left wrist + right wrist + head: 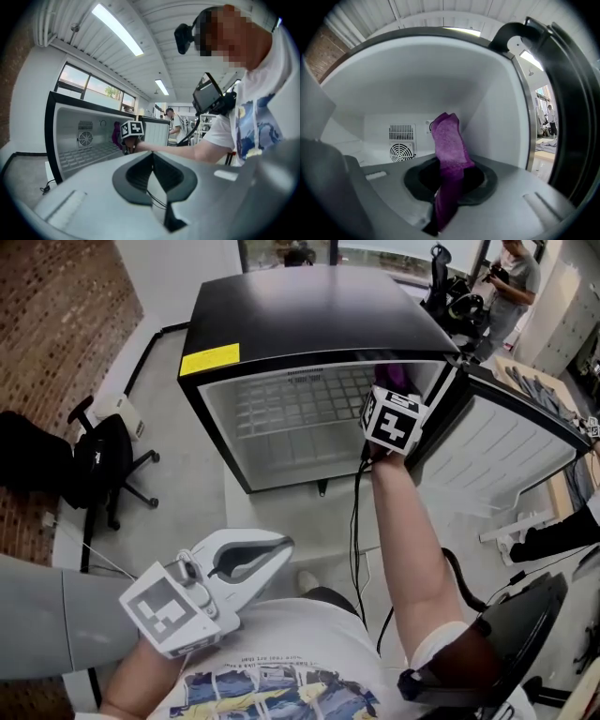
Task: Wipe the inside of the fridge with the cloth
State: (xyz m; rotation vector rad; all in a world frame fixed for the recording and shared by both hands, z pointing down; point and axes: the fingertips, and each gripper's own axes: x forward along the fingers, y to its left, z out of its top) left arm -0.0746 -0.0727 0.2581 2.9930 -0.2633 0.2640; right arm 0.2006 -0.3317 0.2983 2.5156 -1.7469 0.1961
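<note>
**Purple cloth in the fridge, no wall under it yet**

Purple cloth (449, 154) is pinched between the closed jaws of the right gripper (446, 190), its free end standing up past them. The left gripper (251, 557) has its jaws together on nothing and hangs low by the person's chest, well apart from the work. The right one reaches through the open front of the fridge (281, 306), near its right-hand wall, with the door (511, 442) swung wide.

The cloth seems to stand clear of the back wall and the fan grille (401, 151), so I judge that most of the wiping is left to do. No streak or damp patch shows which surfaces are done. From the head view the marker cube covers the right jaws, and the fridge's top hides its ceiling.
</note>
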